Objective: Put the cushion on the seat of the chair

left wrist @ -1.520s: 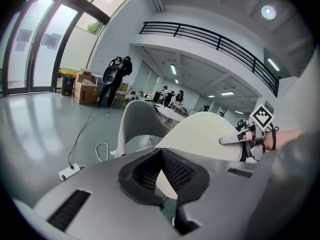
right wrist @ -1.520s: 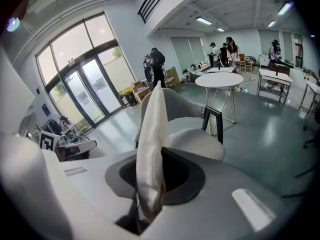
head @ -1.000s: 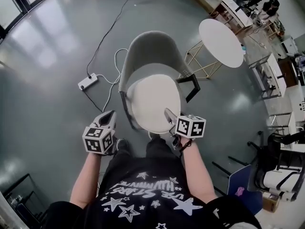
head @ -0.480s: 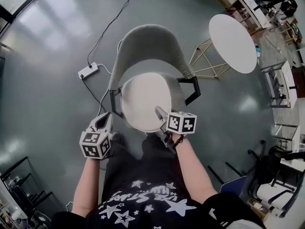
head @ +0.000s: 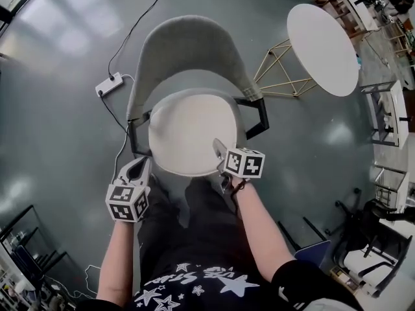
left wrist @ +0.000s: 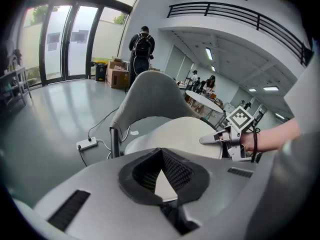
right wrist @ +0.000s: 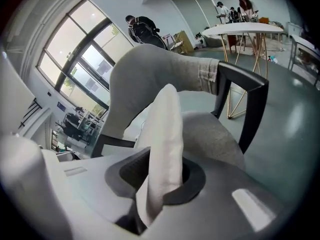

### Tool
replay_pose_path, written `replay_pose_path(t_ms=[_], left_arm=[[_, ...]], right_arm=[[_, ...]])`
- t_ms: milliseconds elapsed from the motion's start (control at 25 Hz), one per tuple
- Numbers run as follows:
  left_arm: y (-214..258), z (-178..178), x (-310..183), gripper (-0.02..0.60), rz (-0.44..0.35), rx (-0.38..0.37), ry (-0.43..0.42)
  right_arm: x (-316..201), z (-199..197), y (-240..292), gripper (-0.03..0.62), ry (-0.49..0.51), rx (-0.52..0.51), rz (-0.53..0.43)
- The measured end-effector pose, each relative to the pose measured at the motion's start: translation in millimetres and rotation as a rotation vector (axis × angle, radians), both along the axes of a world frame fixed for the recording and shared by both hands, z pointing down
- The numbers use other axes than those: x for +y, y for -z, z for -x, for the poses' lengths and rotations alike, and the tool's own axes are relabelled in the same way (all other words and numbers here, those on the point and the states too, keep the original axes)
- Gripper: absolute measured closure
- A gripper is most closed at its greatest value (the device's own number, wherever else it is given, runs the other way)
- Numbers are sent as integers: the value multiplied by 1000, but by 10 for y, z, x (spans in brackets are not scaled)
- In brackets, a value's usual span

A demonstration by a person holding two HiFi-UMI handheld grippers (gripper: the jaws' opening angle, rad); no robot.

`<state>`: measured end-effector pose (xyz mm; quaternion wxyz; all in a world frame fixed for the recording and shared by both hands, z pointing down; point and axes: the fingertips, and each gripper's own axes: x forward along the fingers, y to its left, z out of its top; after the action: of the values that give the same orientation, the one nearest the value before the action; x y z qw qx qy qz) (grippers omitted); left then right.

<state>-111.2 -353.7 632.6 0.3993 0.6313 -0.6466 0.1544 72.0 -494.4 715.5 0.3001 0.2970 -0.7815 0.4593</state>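
A round off-white cushion point(head: 185, 131) lies flat over the seat of a grey chair point(head: 185, 44), covering it in the head view. I cannot tell whether it rests on the seat. My right gripper point(head: 218, 148) is shut on the cushion's near right edge. In the right gripper view the cushion point(right wrist: 167, 129) rises edge-on from the jaws, and the grey seat point(right wrist: 212, 139) shows beside it. My left gripper point(head: 144, 162) hangs by the cushion's near left edge, apart from it. Its tips meet with nothing between them. The left gripper view shows the cushion point(left wrist: 175, 131) ahead.
A white power strip point(head: 107, 83) with cables lies on the grey floor left of the chair. Back right stands a round white table point(head: 322, 37) on gold wire legs. The chair's black armrest point(head: 259, 118) is on the right. The person's legs are just below the seat.
My right gripper has lowered the cushion toward the chair, and it now covers the seat. The left gripper has come down beside it. The chair sits closer and larger in view.
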Motion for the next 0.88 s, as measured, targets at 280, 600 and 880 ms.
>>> replay_pose_path(t_ms=[280, 600, 880], left_arm=[[-496, -247, 2, 574, 59, 40, -14], [-1028, -509, 84, 574, 117, 74, -27], [-1249, -624, -59, 574, 138, 71, -35]], right_arm=[[-255, -243, -591, 520, 25, 46, -9], [-401, -459, -1120, 493, 36, 99, -31], [-508, -654, -1335, 370, -7, 136, -44]])
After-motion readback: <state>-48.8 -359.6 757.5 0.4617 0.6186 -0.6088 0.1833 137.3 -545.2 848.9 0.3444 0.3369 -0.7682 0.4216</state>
